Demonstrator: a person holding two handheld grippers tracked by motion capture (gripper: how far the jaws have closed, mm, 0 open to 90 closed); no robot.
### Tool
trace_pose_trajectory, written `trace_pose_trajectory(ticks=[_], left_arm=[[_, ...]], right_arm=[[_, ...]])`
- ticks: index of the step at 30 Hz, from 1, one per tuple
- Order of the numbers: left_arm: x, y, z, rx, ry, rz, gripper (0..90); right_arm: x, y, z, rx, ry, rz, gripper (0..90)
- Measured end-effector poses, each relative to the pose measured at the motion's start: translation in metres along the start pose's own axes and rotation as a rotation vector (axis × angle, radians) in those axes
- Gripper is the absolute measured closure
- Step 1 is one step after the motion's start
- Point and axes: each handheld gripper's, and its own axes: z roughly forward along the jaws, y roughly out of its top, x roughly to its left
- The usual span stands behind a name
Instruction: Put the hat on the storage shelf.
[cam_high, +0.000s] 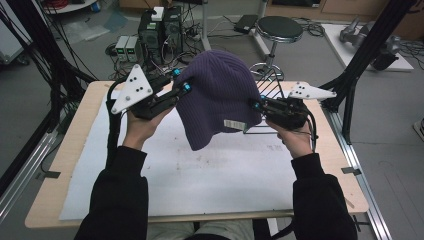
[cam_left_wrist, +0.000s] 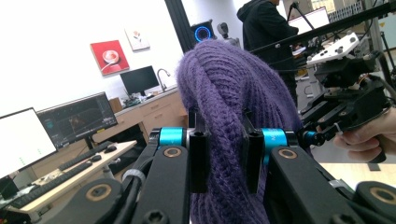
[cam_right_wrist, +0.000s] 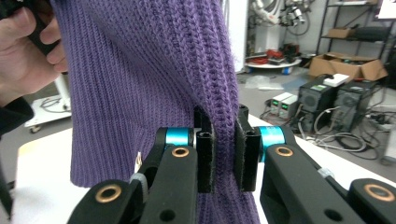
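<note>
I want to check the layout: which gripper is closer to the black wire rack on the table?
Right. The right gripper holds the purple beanie just in front of the wire rack; the left gripper grips the beanie's opposite side, farther away.

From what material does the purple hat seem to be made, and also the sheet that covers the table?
The purple hat looks like soft ribbed knit yarn, perhaps wool or acrylic: the right gripper view shows raised stitch columns and a fuzzy matte surface. The sheet looks like thin white paper or fabric, matte with small stains; which one is unclear. Under it, the table edge appears to be pale wood.
</note>
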Motion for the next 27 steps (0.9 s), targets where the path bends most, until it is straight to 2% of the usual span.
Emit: trace_pose_trajectory(ticks=[5, 7, 8, 11, 12, 16, 20, 27], left_arm=[[0.002, 0.005, 0.022, -0.006, -0.021, 0.024, 78.5], [0.003, 0.007, 0.026, -0.005, -0.026, 0.028, 78.6], [0.004, 0.009, 0.033, -0.009, -0.033, 0.036, 78.6], [0.006, 0.011, 0.041, -0.012, -0.043, 0.039, 78.6], [0.009, 0.011, 0.049, -0.011, -0.046, 0.043, 78.5], [0.012, 0.008, 0.061, -0.009, -0.048, 0.033, 78.5], [0.015, 0.009, 0.076, -0.038, -0.064, 0.006, 78.5], [0.015, 0.01, 0.095, -0.028, -0.071, 0.014, 78.4]], right_arm=[[-0.011, 0.004, -0.007, -0.014, -0.049, 0.008, 82.1], [-0.015, 0.007, -0.011, -0.023, -0.068, 0.005, 82.1], [-0.017, 0.009, -0.013, -0.022, -0.076, 0.01, 82.0], [-0.022, 0.015, -0.018, -0.029, -0.114, -0.004, 82.0], [-0.024, 0.016, -0.02, -0.03, -0.126, -0.002, 82.0], [-0.03, 0.022, -0.025, -0.029, -0.182, -0.021, 81.9], [-0.037, 0.024, -0.029, -0.049, -0.206, -0.015, 81.9], [-0.049, 0.023, -0.033, -0.08, -0.271, 0.013, 81.9]])
